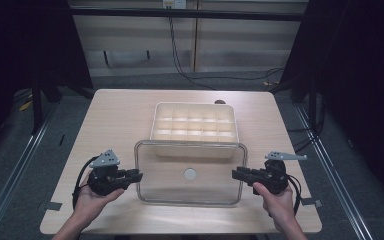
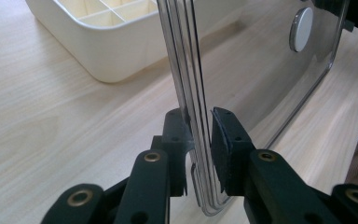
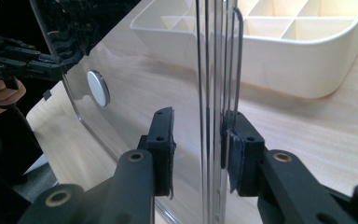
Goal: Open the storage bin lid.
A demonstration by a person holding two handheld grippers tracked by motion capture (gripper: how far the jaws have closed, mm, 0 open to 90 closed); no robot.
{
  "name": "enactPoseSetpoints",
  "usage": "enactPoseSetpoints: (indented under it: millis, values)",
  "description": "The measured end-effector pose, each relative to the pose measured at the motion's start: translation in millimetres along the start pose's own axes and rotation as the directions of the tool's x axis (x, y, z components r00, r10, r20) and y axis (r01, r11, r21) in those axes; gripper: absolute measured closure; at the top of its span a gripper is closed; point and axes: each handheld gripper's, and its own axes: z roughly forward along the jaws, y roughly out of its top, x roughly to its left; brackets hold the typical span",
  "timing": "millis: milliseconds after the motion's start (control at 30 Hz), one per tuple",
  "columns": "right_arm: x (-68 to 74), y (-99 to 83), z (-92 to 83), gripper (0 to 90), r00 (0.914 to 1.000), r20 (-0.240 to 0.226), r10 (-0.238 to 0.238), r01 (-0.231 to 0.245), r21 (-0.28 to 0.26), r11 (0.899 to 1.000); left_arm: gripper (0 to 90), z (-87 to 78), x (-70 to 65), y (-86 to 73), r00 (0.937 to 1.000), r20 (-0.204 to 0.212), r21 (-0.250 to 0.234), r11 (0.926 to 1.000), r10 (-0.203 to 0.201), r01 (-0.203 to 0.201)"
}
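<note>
Overhead, a pale wooden table (image 1: 110,115) carries the scene, its far edge toward a wall with trailing cables. Next in size, a clear plastic lid (image 1: 190,192) with rounded corners and a small round white knob (image 1: 190,174) at its middle sits over the near half of the table, close to the near edge, its far rim overlapping the near wall of a cream compartment tray (image 1: 195,125). That tray, split into rows of small open cells, stands at the table's centre, toward the far edge. At the lid's left rim, the left gripper (image 1: 133,176) is clamped on the lid: in the left gripper view (image 2: 200,135) the rim runs between both black pads, which press on it. At the right rim, the right gripper (image 1: 239,175) is likewise closed on the lid, the stacked clear edges standing between its pads (image 3: 198,140). A person's hands hold both grippers from the near edge.
</note>
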Motion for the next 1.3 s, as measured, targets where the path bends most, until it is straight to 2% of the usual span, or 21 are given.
enactPoseSetpoints:
  millis: [233, 567, 867, 1133, 1300]
  values:
    - [2.2, -7.2, 0.5, 66.1, 0.9999, -0.005, 0.015, -0.015, 0.017, 1.000, 76.3, -0.7, -2.6, -8.4, 0.9997, 0.011, 0.009, 0.9997, -0.023, 0.023]
    - [2.8, -13.4, 3.3, 66.2, 0.9997, -0.014, 0.020, -0.019, 0.030, 0.999, 75.9, -2.0, -3.4, -14.3, 0.9996, 0.020, 0.027, 0.9994, -0.023, 0.022]
    - [0.3, -16.7, 6.9, 66.4, 0.9998, 0.004, 0.018, -0.018, 0.045, 0.999, 73.6, 3.7, -1.3, -16.4, 0.9991, 0.036, 0.046, 0.9987, -0.023, 0.022]
    - [2.6, -19.8, 10.4, 63.8, 0.9988, 0.048, -0.010, 0.007, 0.063, 0.998, 71.1, 7.8, -1.3, -18.6, 0.9995, 0.026, 0.060, 0.9981, -0.016, 0.014]
    - [0.9, -18.6, 13.4, 63.0, 0.9986, 0.053, -0.006, 0.003, 0.070, 0.998, 70.0, 9.8, 0.3, -19.3, 0.9994, 0.026, 0.071, 0.9973, -0.021, 0.019]
